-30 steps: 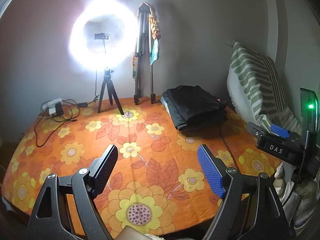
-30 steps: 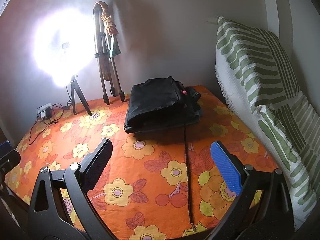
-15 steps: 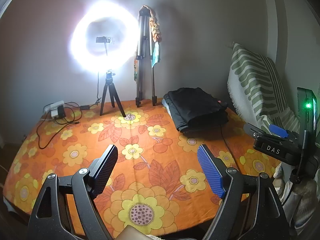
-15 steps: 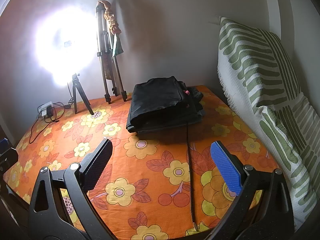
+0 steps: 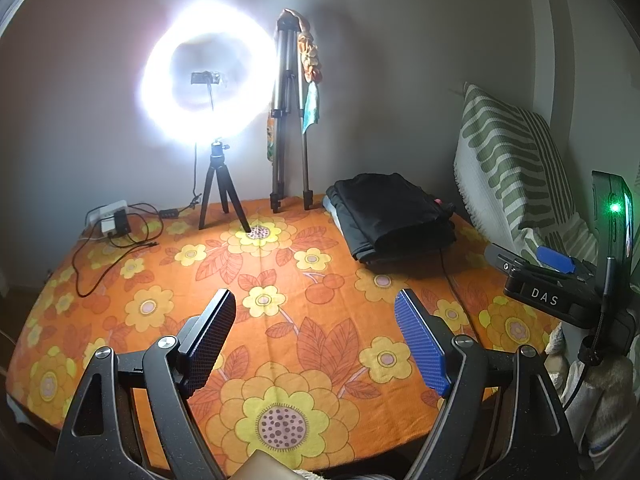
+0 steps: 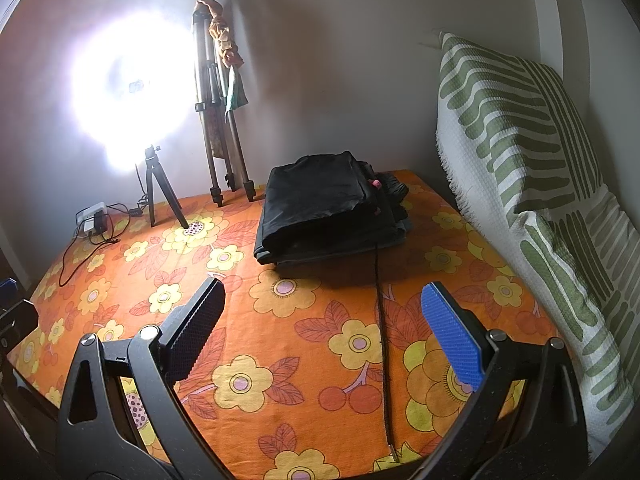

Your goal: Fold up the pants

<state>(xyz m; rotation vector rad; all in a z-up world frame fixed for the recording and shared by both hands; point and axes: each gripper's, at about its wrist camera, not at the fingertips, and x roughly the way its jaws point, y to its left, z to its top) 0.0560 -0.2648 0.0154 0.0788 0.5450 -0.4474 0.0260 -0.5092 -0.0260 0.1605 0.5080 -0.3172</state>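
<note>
Black pants (image 5: 390, 216) (image 6: 324, 208) lie folded in a stack at the far right of the orange flowered bedspread (image 5: 280, 320) (image 6: 280, 340). A black drawstring (image 6: 382, 340) trails from the stack toward the near edge. My left gripper (image 5: 316, 340) hovers open over the near part of the spread, nothing between its fingers, well short of the pants. My right gripper (image 6: 324, 328) is also open and empty, a little in front of the stack. Its body shows at the right edge of the left wrist view.
A lit ring light on a small tripod (image 5: 220, 196) (image 6: 160, 196) and a folded tall tripod (image 5: 288, 120) (image 6: 216, 120) stand at the back by the wall. A charger with cables (image 5: 114, 222) lies back left. A green-striped pillow (image 6: 540, 180) leans along the right side.
None of the objects has moved; both views shifted slightly, with the grippers staying open.
</note>
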